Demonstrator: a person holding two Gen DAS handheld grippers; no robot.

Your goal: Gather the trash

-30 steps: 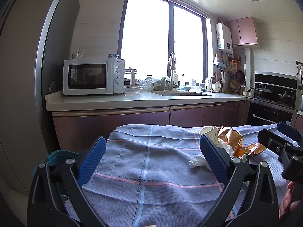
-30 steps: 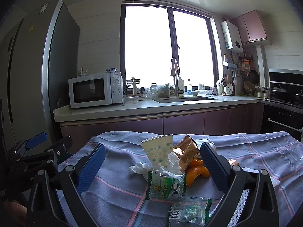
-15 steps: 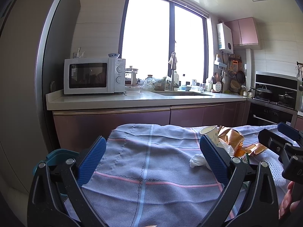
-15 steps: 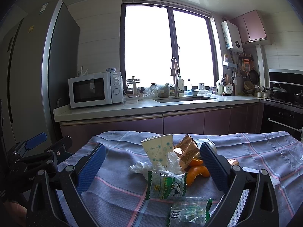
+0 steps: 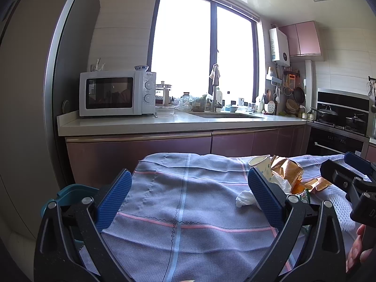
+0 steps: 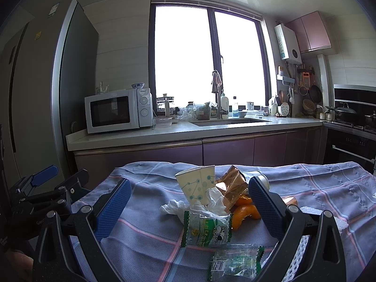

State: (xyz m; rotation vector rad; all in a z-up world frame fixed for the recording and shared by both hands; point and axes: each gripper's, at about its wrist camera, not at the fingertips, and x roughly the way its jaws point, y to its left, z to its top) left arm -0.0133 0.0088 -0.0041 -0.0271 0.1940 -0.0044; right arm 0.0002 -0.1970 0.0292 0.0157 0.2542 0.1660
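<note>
Both grippers level over the cloth-covered table, jaws wide apart, holding nothing.

The left gripper (image 5: pixel 189 191) hovers over bare grey checked cloth (image 5: pixel 183 202) near the table's left edge. The right gripper (image 6: pixel 189 196) frames the trash pile toward the right end: paper cup (image 6: pixel 197 184), white tissue (image 6: pixel 174 205), gold wrapper (image 6: pixel 231 184), orange peel (image 6: pixel 245 212), green-printed packets (image 6: pixel 206 229), all touching.

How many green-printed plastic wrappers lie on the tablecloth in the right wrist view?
2. One green-and-white wrapper lies at the front of the trash pile, just below the tissue; a second, clearer wrapper lies nearer the camera. Others may hide under the pile.
</note>
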